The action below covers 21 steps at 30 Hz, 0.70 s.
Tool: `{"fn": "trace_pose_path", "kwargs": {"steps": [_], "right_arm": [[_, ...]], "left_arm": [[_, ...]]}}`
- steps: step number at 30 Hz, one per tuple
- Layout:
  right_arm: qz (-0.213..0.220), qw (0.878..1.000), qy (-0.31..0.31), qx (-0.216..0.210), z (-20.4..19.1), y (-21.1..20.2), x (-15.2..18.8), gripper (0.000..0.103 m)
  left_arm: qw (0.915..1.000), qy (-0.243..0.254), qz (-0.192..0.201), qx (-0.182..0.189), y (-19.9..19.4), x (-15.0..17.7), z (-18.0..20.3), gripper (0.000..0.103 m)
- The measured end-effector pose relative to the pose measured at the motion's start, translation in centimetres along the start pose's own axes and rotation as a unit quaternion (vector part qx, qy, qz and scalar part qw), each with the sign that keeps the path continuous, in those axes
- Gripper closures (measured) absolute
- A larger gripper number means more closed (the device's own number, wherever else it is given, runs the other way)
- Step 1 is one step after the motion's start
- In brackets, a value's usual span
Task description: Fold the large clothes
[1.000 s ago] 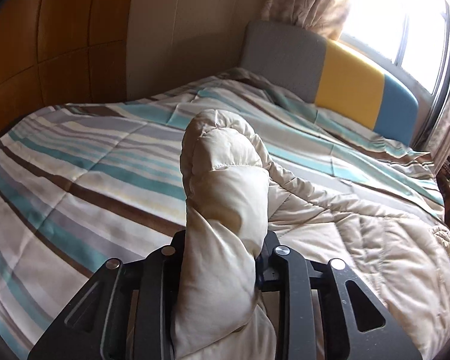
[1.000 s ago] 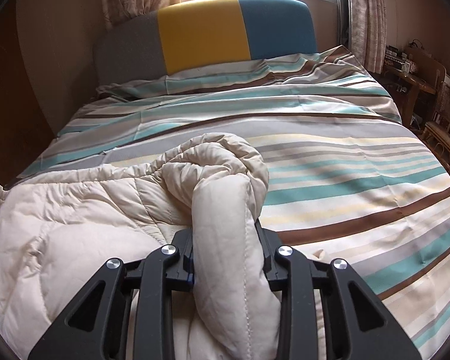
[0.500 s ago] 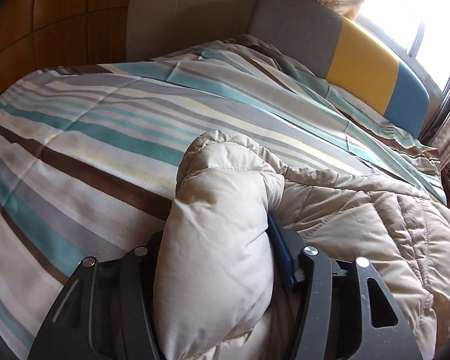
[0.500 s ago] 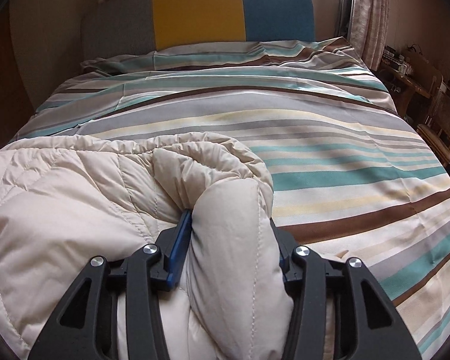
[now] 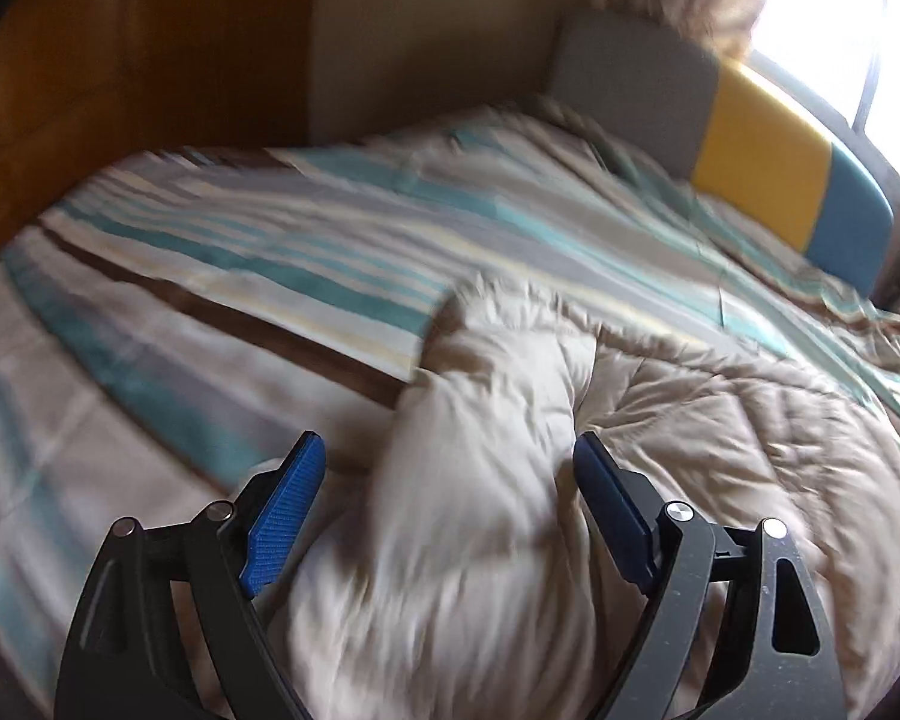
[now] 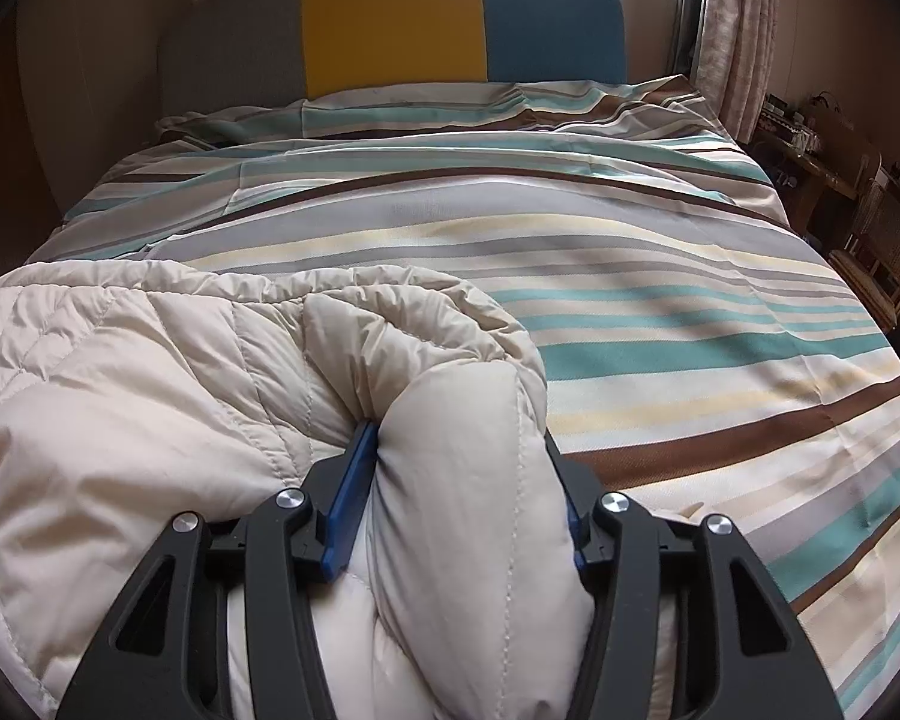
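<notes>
Left fingers (image 5: 282, 510) opening, straddling quilted coat (image 5: 480, 480) fold.

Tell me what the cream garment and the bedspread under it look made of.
Cream garment: padded, quilted shell with slight sheen, probably synthetic; stitched channels puff between seams. Striped bedspread: matte woven cloth, perhaps cotton; flat, with fine creases and a visible weave.

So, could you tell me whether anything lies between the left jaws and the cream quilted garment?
Nothing visible does: the cream quilted garment bulges between the opening jaws of the left gripper, on the striped bedspread.
</notes>
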State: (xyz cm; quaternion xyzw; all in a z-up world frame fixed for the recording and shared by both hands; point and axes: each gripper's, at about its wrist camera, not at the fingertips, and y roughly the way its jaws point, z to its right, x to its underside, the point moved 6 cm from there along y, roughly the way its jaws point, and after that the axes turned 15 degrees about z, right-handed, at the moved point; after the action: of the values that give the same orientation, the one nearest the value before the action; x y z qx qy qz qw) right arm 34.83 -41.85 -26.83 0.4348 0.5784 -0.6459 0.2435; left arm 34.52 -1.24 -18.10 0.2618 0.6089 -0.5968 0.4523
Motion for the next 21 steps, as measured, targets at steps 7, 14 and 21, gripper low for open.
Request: {"fn": "trace_pose_path", "kwargs": {"steps": [7,14,21], "right_arm": [[0.004,1.0,0.001,0.002,0.1,-0.2,-0.1,0.05],[0.006,1.0,0.005,0.002,0.1,-0.4,0.0,0.049],[0.01,1.0,0.004,0.0,0.0,-0.4,0.0,0.047]], "left_arm": [[0.9942,0.025,0.08,0.067,-7.0,-1.4,7.4,0.019],[0.9915,0.112,0.051,0.043,-2.2,2.2,12.7,0.019],[0.9907,0.124,0.044,0.036,0.7,5.6,12.3,0.013]]}}
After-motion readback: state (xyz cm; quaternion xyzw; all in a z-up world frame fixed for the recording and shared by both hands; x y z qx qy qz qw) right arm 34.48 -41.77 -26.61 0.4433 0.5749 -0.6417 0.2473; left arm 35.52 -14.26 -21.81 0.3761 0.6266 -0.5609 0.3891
